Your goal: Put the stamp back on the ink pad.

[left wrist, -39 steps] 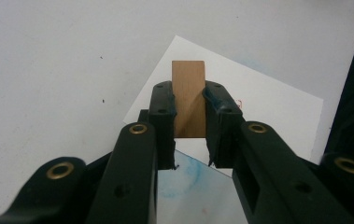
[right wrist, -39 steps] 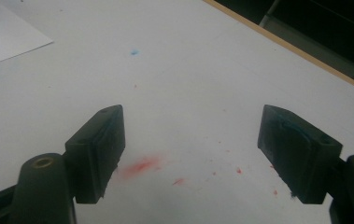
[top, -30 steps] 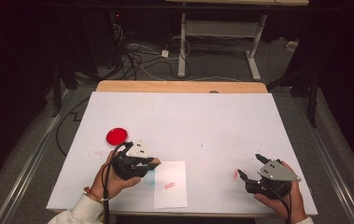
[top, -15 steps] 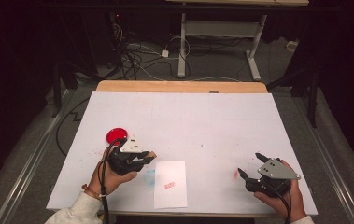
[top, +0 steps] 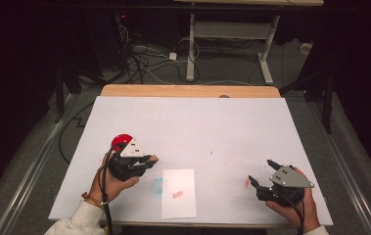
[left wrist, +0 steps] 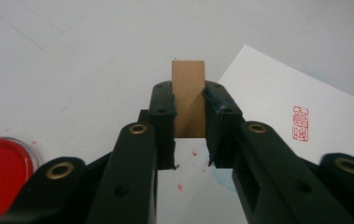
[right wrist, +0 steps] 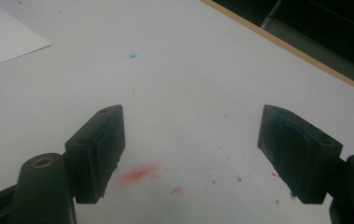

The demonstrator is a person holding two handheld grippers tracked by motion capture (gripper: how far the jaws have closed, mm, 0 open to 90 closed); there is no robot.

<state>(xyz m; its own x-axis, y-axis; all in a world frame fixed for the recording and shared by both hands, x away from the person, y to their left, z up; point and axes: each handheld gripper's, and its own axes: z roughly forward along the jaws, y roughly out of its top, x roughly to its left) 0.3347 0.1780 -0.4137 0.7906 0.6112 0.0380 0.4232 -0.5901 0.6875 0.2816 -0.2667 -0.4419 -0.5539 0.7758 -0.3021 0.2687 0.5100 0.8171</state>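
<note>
My left gripper (top: 144,160) is shut on a small wooden stamp block (left wrist: 188,99), which sticks out between the jaws (top: 152,158). It hovers left of a white paper sheet (top: 178,193) that bears a red stamp mark (top: 177,195) (left wrist: 300,123). A round red ink pad (top: 121,141) (left wrist: 2,170) lies just behind the left gripper. My right gripper (top: 264,172) (right wrist: 191,154) rests open near the table's front right, with nothing between its jaws.
The white table cover (top: 197,122) carries red ink smudges (right wrist: 139,173) by the right gripper and a blue smear (top: 157,185) beside the paper. A wooden table edge (top: 188,90) runs along the back. Cables and desk legs stand on the floor beyond.
My left gripper has moved away from the paper, back and left toward the red ink pad, still holding the stamp. The right gripper has stayed put.
</note>
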